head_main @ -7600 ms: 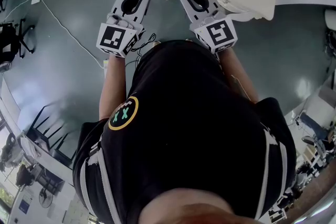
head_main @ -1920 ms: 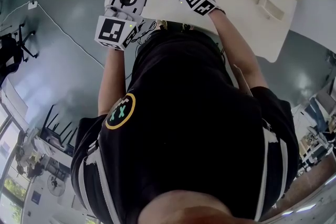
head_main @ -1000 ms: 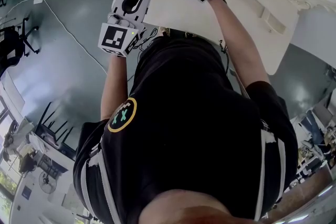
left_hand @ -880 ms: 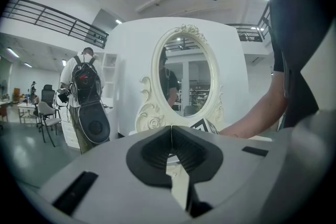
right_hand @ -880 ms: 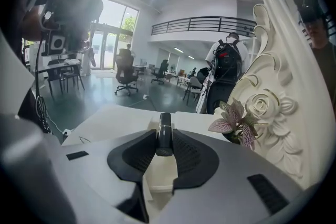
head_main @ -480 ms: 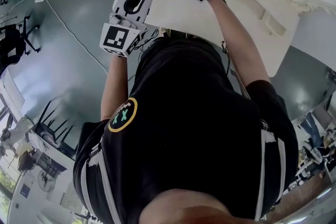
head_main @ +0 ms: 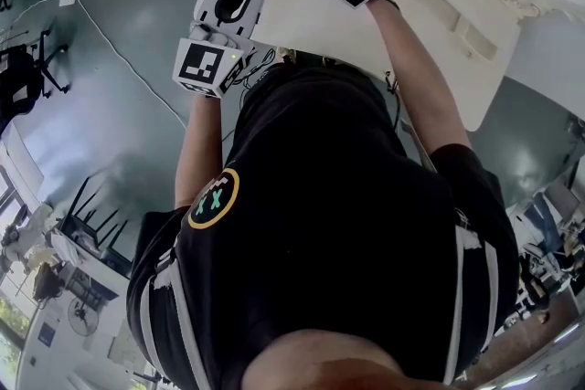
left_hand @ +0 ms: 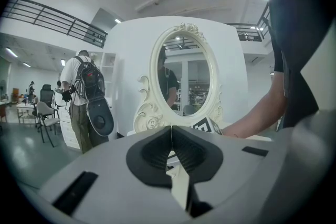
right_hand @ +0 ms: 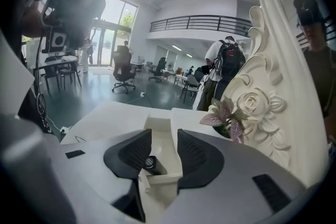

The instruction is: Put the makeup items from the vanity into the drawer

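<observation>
A glossy black tube (right_hand: 152,164) lies in the cream drawer (right_hand: 167,161) between the right gripper's (right_hand: 164,134) opening fingers; the left gripper's (left_hand: 171,129) fingers meet, empty.

White counter (head_main: 302,9) with an open drawer (right_hand: 158,128), a dark tube (right_hand: 151,163) inside it; a small pink-leaved potted plant (right_hand: 223,115) stands just beside the carved mirror frame (right_hand: 262,107)

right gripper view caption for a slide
Right gripper opening its jaws above the open drawer, a dark makeup tube between them.
</observation>
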A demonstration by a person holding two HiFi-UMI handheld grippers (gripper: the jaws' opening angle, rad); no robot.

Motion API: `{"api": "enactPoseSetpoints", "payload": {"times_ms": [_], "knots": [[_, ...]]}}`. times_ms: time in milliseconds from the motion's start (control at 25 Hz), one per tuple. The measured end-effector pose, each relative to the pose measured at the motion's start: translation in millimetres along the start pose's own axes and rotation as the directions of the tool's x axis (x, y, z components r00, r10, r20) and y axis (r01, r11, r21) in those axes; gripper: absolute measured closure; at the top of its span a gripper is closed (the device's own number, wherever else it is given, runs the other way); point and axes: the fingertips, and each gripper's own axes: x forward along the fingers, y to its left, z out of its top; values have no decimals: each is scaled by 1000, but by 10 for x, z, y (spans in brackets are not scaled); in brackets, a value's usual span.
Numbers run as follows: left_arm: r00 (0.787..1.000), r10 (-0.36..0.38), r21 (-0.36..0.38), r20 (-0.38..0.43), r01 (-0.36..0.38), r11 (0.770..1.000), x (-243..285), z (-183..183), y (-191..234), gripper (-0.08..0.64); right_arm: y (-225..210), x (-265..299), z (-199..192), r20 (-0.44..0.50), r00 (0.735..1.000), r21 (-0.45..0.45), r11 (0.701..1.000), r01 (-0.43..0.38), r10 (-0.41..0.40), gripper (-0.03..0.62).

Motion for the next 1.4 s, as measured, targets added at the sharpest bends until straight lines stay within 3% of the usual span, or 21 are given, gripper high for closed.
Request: {"api": "enactPoseSetpoints", "payload": {"times_ms": [160,280,440,520,600,680,1200,1400], "knots": [[1000,-19,2,8,19,1000,55,22,-24,537,-58,-402,201,100,993,75,996,58,-65,414],[999,-39,8,16,39,999,101,68,-27,537,-70,-854,458,201,971,144,985,100,-128,424],[997,-77,20,30,76,997,227,122,-84,537,-39,-1460,745,320,921,212,965,156,-220,506],[994,-101,29,37,100,995,306,145,-146,537,-19,-1727,884,395,880,241,954,176,-262,571],[992,-122,34,44,121,992,367,179,-196,537,22,-1934,1004,448,846,282,944,173,-289,571],[989,-136,37,51,135,990,405,210,-224,537,84,-2060,1080,467,831,302,938,170,-301,571],[986,-158,49,57,155,987,429,250,-296,537,273,-2089,1141,476,830,293,943,160,-289,571],[986,-153,51,60,150,987,412,265,-302,537,297,-2021,1060,454,846,275,948,164,-278,572]]}}
